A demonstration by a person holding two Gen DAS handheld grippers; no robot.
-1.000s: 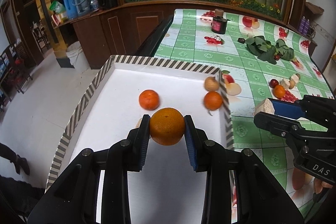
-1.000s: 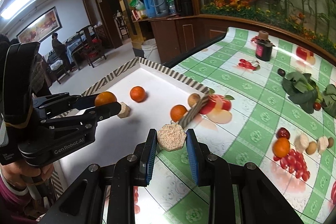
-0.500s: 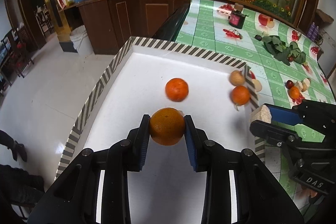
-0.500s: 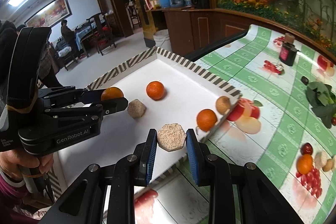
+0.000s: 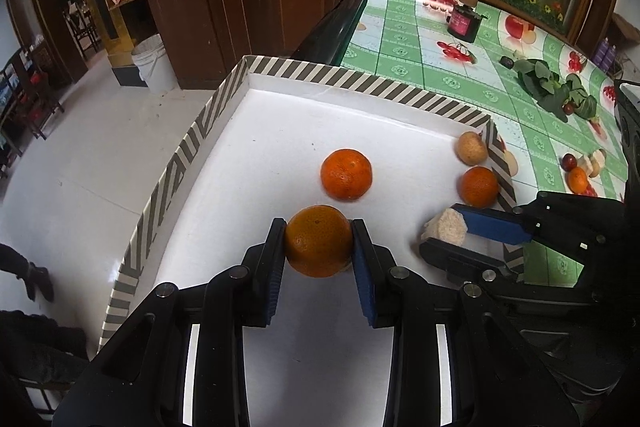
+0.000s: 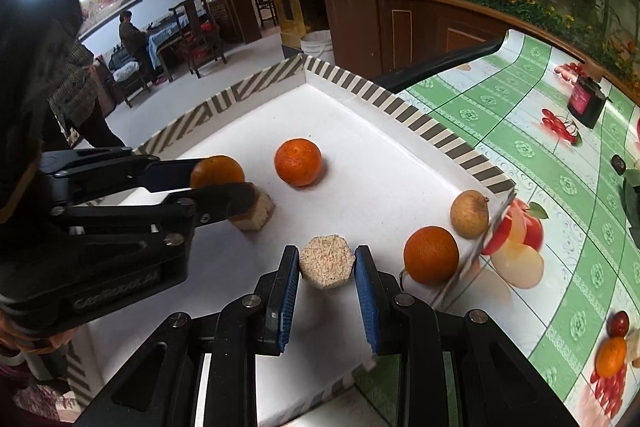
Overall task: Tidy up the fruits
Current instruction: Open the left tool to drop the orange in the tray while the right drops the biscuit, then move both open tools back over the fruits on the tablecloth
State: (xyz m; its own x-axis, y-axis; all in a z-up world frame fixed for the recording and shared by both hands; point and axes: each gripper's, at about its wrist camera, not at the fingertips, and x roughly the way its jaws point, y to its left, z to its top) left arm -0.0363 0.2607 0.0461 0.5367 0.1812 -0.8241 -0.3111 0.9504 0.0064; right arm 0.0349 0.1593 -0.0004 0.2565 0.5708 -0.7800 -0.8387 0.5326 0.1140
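Note:
My left gripper [image 5: 319,241] is shut on an orange [image 5: 319,241] over the white tray [image 5: 280,115] with the striped rim. My right gripper [image 6: 327,261] is shut on a beige hexagonal block [image 6: 327,261] low over the tray; it shows in the left wrist view [image 5: 446,228] too. In the tray lie an orange [image 6: 298,162] in the middle, another orange [image 6: 431,255] and a brown round fruit [image 6: 469,214] by the right rim. A second beige block [image 6: 254,213] lies under the left gripper [image 6: 224,183].
The tray sits at the left end of a table with a green-and-white fruit-print cloth [image 5: 440,75]. On the cloth stand a dark jar [image 5: 463,19], leafy greens [image 5: 554,87] and small fruits [image 5: 578,171]. Beyond the tray's left rim is open floor.
Both grippers have moved further over the tray. The right gripper carried its beige block from above the cloth across the rim to above the tray floor. Both grips are unchanged.

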